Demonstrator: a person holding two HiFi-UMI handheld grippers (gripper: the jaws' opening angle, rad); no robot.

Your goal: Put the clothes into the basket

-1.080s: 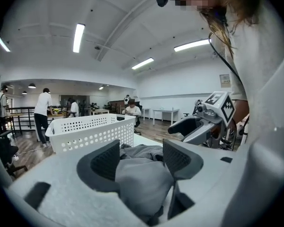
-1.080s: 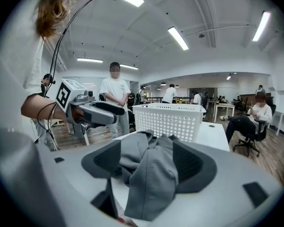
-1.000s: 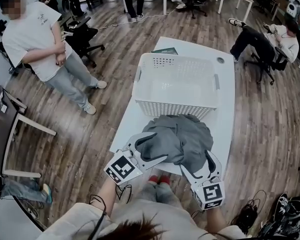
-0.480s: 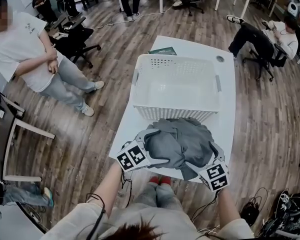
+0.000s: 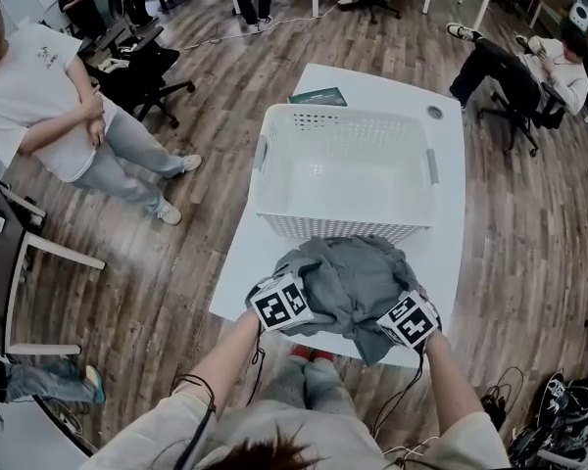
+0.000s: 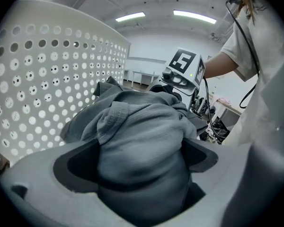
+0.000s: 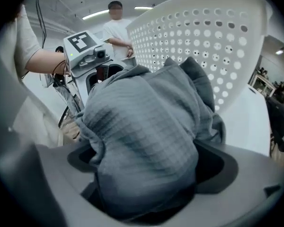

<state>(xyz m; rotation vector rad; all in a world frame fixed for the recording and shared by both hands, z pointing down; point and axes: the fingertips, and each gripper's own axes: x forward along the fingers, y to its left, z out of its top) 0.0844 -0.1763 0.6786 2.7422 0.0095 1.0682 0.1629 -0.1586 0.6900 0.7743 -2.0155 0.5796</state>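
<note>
A grey crumpled garment (image 5: 348,274) lies bunched on the white table (image 5: 441,262), against the near wall of the white perforated basket (image 5: 345,116). My left gripper (image 5: 292,297) is pushed into its left side and my right gripper (image 5: 400,313) into its right side. In the left gripper view the cloth (image 6: 142,141) bulges between the left gripper (image 6: 139,162) jaws, which are opening wide. The right gripper view shows the same: cloth (image 7: 146,122) fills the gap of the right gripper (image 7: 149,164) as its jaws open. The basket wall (image 6: 38,79) (image 7: 213,37) stands close beside both. The basket holds nothing.
A dark green book (image 5: 318,96) lies on the table behind the basket. A person in a white shirt (image 5: 49,86) stands at the left beside an office chair (image 5: 142,67). Another person (image 5: 539,67) sits at the far right. Wooden floor surrounds the table.
Both grippers have closed in on the garment from either side and slid forward, bunching it tighter against the basket's near wall. Their jaws stand wider than before.
</note>
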